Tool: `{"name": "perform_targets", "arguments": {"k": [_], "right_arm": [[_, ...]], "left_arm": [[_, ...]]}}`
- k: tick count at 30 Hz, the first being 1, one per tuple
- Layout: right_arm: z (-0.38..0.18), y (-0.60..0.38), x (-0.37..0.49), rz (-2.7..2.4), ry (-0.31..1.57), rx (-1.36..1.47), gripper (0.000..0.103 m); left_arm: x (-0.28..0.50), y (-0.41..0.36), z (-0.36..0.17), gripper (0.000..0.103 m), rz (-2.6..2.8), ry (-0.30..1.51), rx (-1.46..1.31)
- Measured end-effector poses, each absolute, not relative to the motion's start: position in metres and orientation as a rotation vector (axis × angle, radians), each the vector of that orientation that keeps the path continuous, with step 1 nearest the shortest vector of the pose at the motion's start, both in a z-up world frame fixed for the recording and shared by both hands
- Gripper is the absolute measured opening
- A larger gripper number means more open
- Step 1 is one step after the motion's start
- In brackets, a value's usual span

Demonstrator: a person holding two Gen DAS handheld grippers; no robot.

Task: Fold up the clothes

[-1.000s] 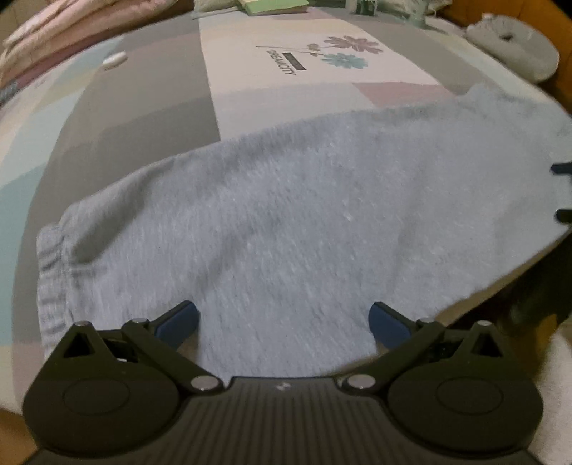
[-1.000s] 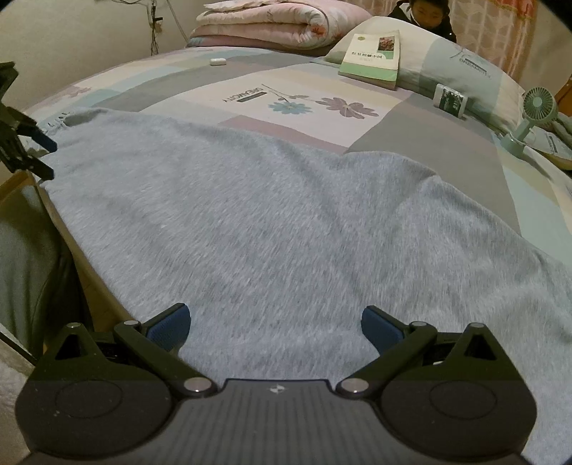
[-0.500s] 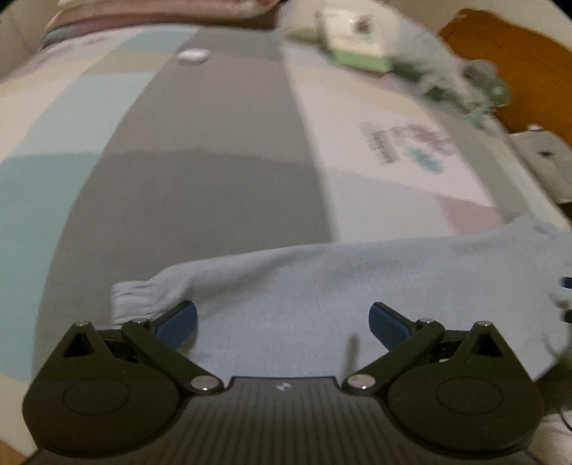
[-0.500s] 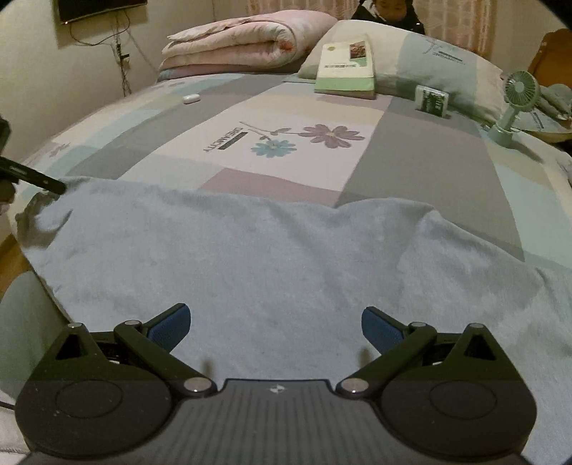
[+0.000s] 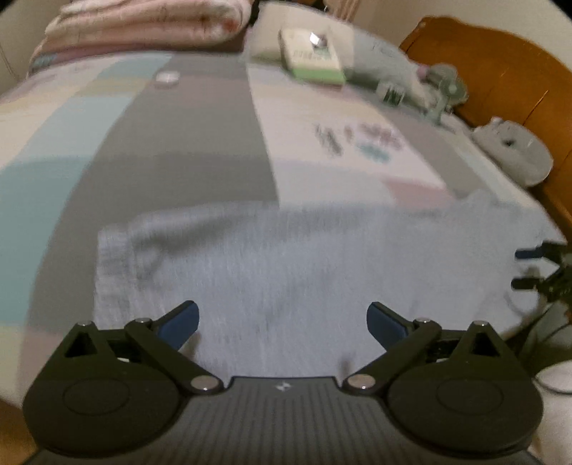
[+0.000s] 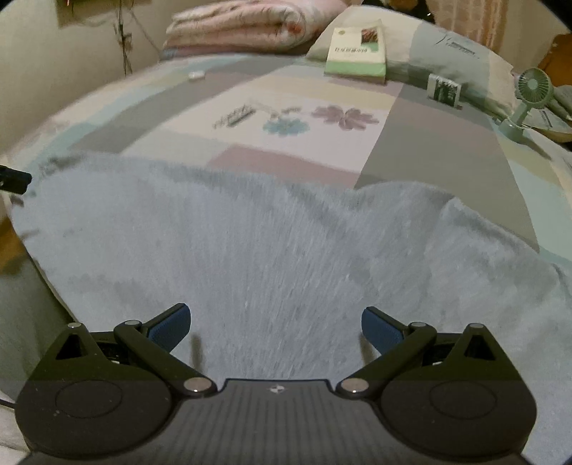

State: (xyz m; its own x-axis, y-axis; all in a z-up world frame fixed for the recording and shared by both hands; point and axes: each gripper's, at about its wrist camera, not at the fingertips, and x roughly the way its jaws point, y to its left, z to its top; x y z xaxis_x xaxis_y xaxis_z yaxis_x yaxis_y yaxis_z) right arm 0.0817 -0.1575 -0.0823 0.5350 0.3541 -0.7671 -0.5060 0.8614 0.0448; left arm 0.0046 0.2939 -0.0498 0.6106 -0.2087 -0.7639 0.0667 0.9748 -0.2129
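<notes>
Right now, through your left wrist camera, your left gripper [image 5: 282,323] hangs with its blue-padded fingers [image 5: 178,323] spread wide and nothing between them. Below it lies the grey fleece garment [image 5: 304,257], spread flat across the near edge of the bed [image 5: 186,143]; its ribbed cuff [image 5: 112,257] points left, over the grey stripe of the patchwork cover. At the far right edge you can see the tips of your other gripper above the garment's right end; whether they touch the cloth cannot be told through the blur. Further back sit a rolled pink quilt [image 5: 143,25], a green-edged book [image 5: 311,53] on a pillow [image 5: 375,53], and a wooden headboard [image 5: 500,71].

Through your right wrist camera, your right gripper [image 6: 275,327] is likewise spread wide and empty, poised over the garment [image 6: 250,250], which fills the near half of the view and drapes over the bed's edge at left. Beyond it you see the flower print [image 6: 321,118] on the cover, the book [image 6: 357,50] leaning on the pillow [image 6: 447,46], a small printed box [image 6: 445,89] whose contents cannot be seen, and a green handheld fan [image 6: 529,96].
</notes>
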Motion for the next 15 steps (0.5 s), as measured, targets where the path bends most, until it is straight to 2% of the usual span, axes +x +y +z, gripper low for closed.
{"name": "perform_targets", "arguments": {"k": [4, 15], "right_arm": [[-0.097, -0.152, 0.080, 0.481, 0.900, -0.244, 0.103], [-0.099, -0.149, 0.077, 0.453, 0.880, -0.244, 0.103]], "left_arm": [[-0.011, 0.316, -0.065, 0.099, -0.105, 0.919, -0.254], [0.034, 0.291, -0.055, 0.100, -0.175, 0.885, -0.181]]}}
